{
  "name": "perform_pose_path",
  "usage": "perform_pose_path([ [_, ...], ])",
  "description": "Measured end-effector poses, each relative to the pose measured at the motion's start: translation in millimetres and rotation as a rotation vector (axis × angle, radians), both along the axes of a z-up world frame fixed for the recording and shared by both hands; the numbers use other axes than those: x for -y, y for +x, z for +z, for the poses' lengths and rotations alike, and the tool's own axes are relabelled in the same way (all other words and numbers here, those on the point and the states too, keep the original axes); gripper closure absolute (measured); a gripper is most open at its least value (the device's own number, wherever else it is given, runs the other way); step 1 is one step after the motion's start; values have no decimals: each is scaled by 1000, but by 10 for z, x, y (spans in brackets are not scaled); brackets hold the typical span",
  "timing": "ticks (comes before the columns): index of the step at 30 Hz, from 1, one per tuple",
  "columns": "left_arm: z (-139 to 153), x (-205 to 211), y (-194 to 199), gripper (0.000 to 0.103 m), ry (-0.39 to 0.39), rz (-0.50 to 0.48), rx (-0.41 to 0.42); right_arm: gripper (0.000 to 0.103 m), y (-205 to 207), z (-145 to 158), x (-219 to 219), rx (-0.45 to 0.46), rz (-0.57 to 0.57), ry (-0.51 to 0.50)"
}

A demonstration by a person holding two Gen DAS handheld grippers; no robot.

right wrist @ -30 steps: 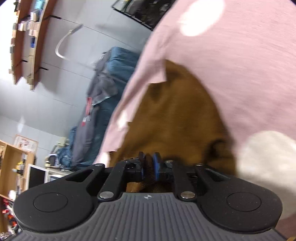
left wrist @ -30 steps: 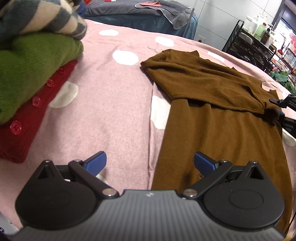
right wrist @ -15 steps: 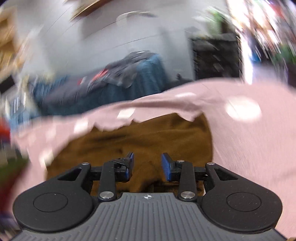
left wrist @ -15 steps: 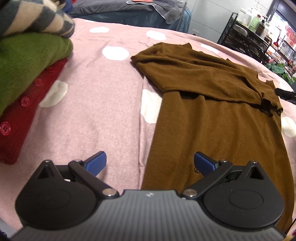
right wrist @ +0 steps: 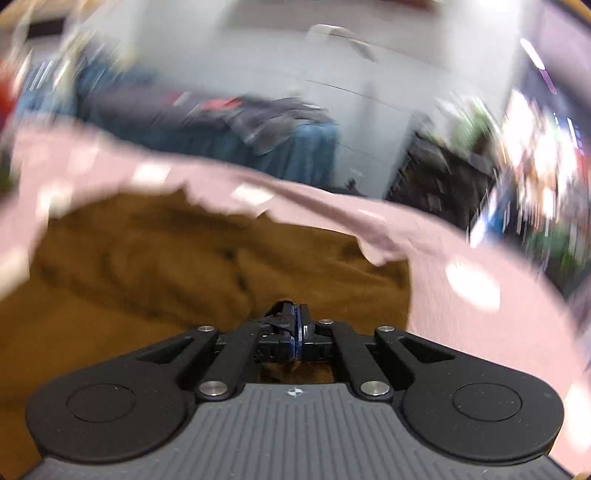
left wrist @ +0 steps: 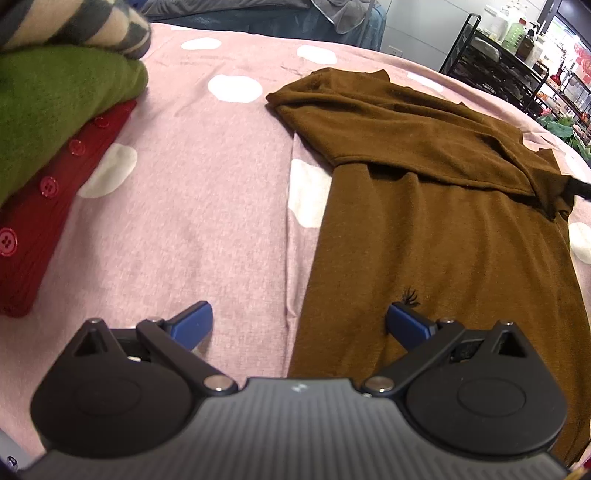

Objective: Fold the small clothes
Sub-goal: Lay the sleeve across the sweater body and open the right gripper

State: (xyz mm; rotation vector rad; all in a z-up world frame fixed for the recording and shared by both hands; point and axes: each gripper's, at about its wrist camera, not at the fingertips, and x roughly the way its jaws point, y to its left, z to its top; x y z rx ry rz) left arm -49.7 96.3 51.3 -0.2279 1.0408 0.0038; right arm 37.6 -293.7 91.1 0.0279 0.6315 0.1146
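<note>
Your work lies on a bed under a pink sheet with white dots (left wrist: 229,221), which fills most of both views. On it, ahead of your left gripper (left wrist: 299,319), the brown long-sleeved top (left wrist: 436,236) lies flat, its upper part folded across the body in a band. The top's near left edge runs up between your left jaws, so the right jaw is over the fabric and the left jaw over bare sheet. A small dark embroidered mark (left wrist: 409,296) sits on the top just beyond the right jaw.

To the left of the left jaws, well apart from the top, is a stack of folded clothes: a red buttoned garment (left wrist: 33,236) at the bottom, a green knit (left wrist: 55,107) on it, a striped grey-and-cream piece (left wrist: 74,22) on top.

Left jaws: wide apart, holding nothing.

Right gripper (right wrist: 293,323): jaws closed together, pads meeting. The view is blurred; the brown top lies directly ahead of and beneath them, but no fabric is seen between the pads. In the left view, its dark tip shows at the far right edge, at the end of the folded band.

A black rack of bottles (left wrist: 517,40) stands beyond the bed, ahead and to the right.
</note>
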Motion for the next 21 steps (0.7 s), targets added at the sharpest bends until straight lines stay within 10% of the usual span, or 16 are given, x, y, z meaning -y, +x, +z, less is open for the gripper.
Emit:
perform_pose_path([
  [4,9,-3,-8,0,-1,-4,2,100,124,-89,949,-125,-344,526],
  [7,12,2,-11,0,-1,-8,-1,69,147,-208,1384,-143,-495,700],
  [17,-23,88,10,0,2,-46,-15,63,-12,15,133,-4,158,-129],
  [21,-20,87,3,0,-2,-48,-15,64,18,-205,-83,-50,276,-290],
])
